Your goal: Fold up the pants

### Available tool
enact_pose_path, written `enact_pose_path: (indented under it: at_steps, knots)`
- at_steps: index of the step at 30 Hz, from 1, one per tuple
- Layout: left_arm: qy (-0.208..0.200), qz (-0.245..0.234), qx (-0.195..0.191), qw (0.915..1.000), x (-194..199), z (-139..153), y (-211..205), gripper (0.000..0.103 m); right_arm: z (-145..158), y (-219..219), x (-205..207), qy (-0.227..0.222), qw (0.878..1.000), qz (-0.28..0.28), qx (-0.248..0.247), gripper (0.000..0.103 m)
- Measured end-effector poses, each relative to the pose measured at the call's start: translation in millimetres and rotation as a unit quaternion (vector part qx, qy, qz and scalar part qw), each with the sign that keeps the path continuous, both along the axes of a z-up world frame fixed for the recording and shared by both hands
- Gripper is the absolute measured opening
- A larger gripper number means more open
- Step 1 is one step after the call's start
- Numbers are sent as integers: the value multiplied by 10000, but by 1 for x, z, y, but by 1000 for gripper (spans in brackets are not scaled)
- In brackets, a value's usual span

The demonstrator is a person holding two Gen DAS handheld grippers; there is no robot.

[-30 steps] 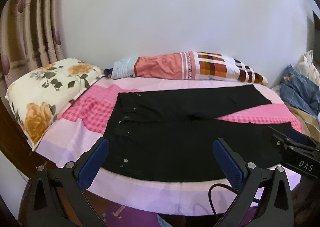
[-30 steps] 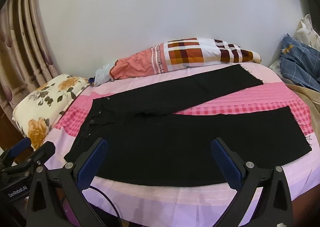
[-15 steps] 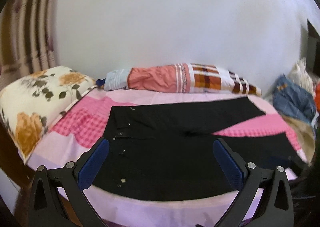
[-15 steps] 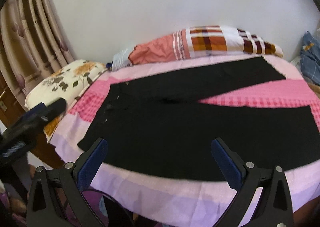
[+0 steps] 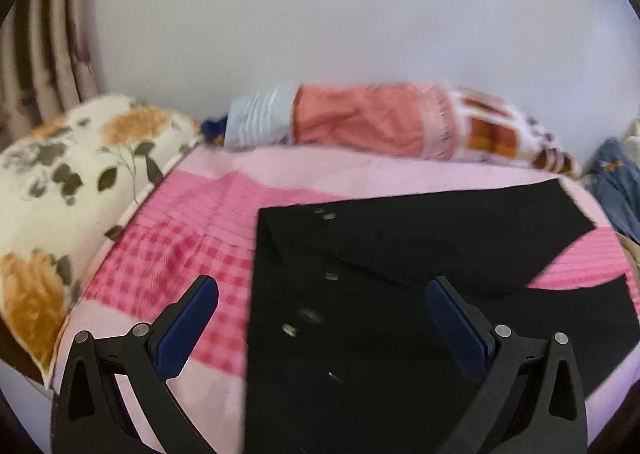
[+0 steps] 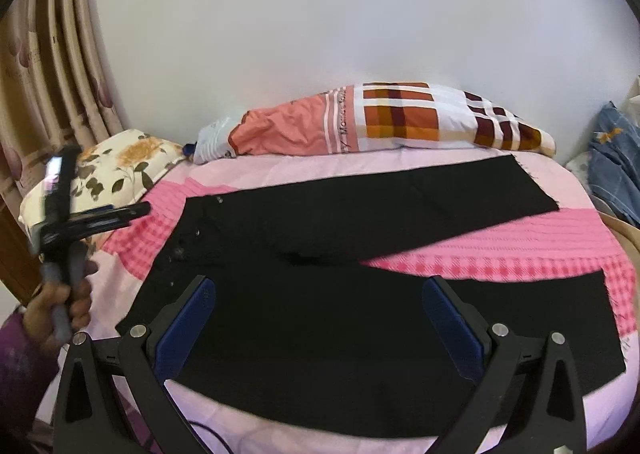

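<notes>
Across the pink checked bedsheet (image 6: 500, 250) a pair of flat black cloth pants (image 6: 320, 318) lies spread, waistband toward the floral pillow (image 5: 60, 190) and the two legs splayed apart toward the right, with a wedge of pink sheet showing between them. The left wrist view is smeared by motion blur: the small metal studs (image 5: 289, 329) near the waistband read only as pale streaks, and the far leg hem is cut off at the picture's right edge. The left hand-held gripper (image 5: 322, 328) hangs over the waistband corner with its blue-padded fingers (image 5: 188, 328) wide apart, clamped on nothing; the left pad sits over sheet, the right over black cloth. The right hand-held gripper (image 6: 320, 326) hovers above the near leg, its jaws likewise spread and empty. In the right wrist view the left tool appears blurred at the left edge, gripped by a hand (image 6: 56, 306) whose purple sleeve is cropped by the frame. A long bolster in salmon and plaid fabric (image 6: 380, 122) lies against the plain white wall (image 6: 320, 14), pleated beige curtains (image 6: 48, 74) hang at left, and crumpled blue denim cloth (image 6: 612, 158) is half hidden at the right edge.
</notes>
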State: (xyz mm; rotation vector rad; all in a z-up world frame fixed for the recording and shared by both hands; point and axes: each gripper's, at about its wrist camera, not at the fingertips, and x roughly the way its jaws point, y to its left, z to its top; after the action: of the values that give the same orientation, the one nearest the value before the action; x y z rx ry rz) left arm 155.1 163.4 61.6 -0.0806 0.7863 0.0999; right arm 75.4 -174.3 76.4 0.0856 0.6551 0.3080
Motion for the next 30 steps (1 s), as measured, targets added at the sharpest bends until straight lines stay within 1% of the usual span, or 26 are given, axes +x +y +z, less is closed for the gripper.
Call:
enact_pose_path:
  at_steps: [2, 4, 5, 6, 7, 9, 11, 13, 16, 18, 19, 20, 21, 22, 23, 24, 26, 27, 29, 30]
  knots:
    - [249, -153, -279, 9992, 38, -21, 32, 101, -2, 2, 10, 25, 10000, 7, 8, 103]
    - [486, -241, -725, 9959, 72, -41, 60, 99, -8, 2, 23, 132, 9999, -15, 75, 103]
    - [557, -265, -848, 9945, 84, -48, 70, 93, -11, 2, 26, 180, 9998, -36, 86, 103]
    - [665, -230, -893, 9935, 103, -59, 84, 88, -14, 1, 32, 257, 9996, -75, 95, 103]
    - [773, -234, -903, 9926, 112, -66, 88, 85, -19, -1, 37, 347, 9993, -113, 124, 103]
    - [993, -263, -919, 9905, 137, -85, 103, 74, -26, -4, 45, 479, 9986, -187, 155, 103]
    - [1171, -401, -893, 9883, 151, -97, 104, 67, -35, -7, 54, 641, 9975, -256, 174, 103]
    - [1350, -496, -783, 9865, 165, -110, 105, 66, -42, -8, 61, 774, 9964, -285, 196, 103]
    - [1424, -685, -966, 9827, 180, -123, 109, 66, -49, -6, 68, 906, 9953, -316, 141, 103]
    - [1401, -794, -1260, 9789, 187, -128, 114, 64, -52, -5, 72, 962, 9948, -312, 118, 103]
    - [1386, -836, -1352, 9775, 187, -129, 116, 60, -53, -3, 74, 984, 9946, -328, 81, 103]
    - [1400, -915, -1471, 9749, 188, -130, 115, 44, -55, -2, 76, 1008, 9943, -329, 66, 103]
    - [1500, -907, -1408, 9744, 190, -131, 112, 43, -55, -1, 76, 1024, 9942, -335, 58, 103]
    - [1477, -923, -1246, 9768, 190, -130, 107, 40, -56, -1, 78, 1043, 9939, -364, 43, 103]
    - [1434, -934, -1048, 9797, 189, -127, 103, 31, -56, -2, 79, 1056, 9937, -387, 18, 103]
    - [1402, -904, -955, 9814, 187, -126, 101, 24, -56, -2, 81, 1063, 9935, -395, 41, 103]
    - [1271, -769, -1024, 9836, 181, -119, 102, 18, -55, -2, 85, 1081, 9933, -404, 98, 103]
    - [1088, -699, -1087, 9856, 173, -109, 101, 18, -54, -4, 90, 1116, 9928, -375, 212, 103]
    - [753, -662, -1118, 9887, 158, -93, 98, 17, -49, -12, 103, 1187, 9906, -325, 593, 103]
    - [562, -653, -1220, 9888, 147, -83, 95, 17, -46, -17, 111, 1223, 9884, -289, 851, 103]
